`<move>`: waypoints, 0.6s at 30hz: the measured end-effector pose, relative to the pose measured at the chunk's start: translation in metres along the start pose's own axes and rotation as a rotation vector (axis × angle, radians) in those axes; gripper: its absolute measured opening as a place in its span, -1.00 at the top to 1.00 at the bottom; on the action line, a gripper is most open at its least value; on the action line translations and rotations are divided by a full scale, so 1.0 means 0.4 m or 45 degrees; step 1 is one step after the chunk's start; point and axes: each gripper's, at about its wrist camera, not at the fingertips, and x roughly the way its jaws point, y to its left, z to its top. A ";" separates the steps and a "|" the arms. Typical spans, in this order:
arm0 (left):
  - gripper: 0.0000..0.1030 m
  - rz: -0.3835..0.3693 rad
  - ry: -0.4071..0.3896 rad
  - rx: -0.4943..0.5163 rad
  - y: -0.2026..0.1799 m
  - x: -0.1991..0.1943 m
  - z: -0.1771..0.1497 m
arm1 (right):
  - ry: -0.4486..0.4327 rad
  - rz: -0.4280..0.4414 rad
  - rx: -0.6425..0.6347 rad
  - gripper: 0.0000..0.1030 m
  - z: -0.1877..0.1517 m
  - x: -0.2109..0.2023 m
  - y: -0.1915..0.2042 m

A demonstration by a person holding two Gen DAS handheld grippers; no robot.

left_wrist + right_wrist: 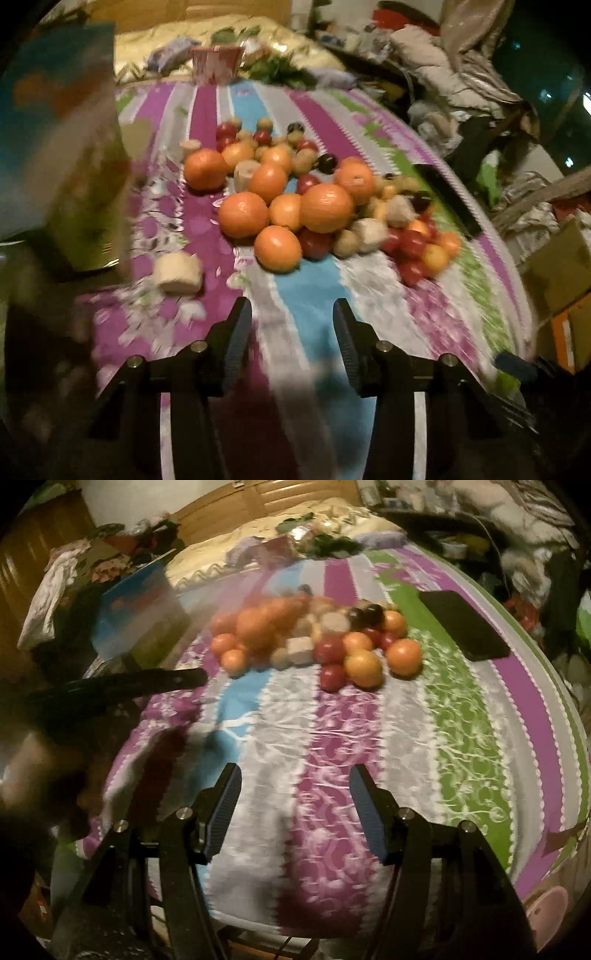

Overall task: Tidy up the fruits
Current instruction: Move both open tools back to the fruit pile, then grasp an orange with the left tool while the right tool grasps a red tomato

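A heap of fruit lies on a striped bedspread [295,306]: several oranges [325,207], small red fruits [410,243], dark plums [327,163], brownish small fruits [346,243] and pale cut chunks [371,229]. One pale chunk [178,272] lies apart at the left. My left gripper [291,314] is open and empty, just short of the heap. In the right wrist view the heap [362,666] lies farther off. My right gripper [295,779] is open and empty above the bedspread [332,738]. The left gripper's arm [147,681] shows at the left there.
A blue and green box [66,147] stands at the left of the heap, also in the right wrist view [142,616]. A black phone [463,624] lies right of the fruit, also in the left wrist view [448,199]. Clothes and clutter surround the bed.
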 end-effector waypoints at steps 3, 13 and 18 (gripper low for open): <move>0.09 0.017 0.033 -0.056 0.019 0.075 0.022 | 0.002 -0.008 0.032 -0.20 0.004 0.003 -0.044; 0.10 0.080 -0.022 -0.047 0.008 0.147 0.051 | 0.012 -0.001 0.072 -0.18 0.020 0.025 -0.118; 0.23 0.051 -0.026 -0.029 0.007 0.134 0.044 | -0.009 0.001 0.094 0.07 0.044 0.030 -0.149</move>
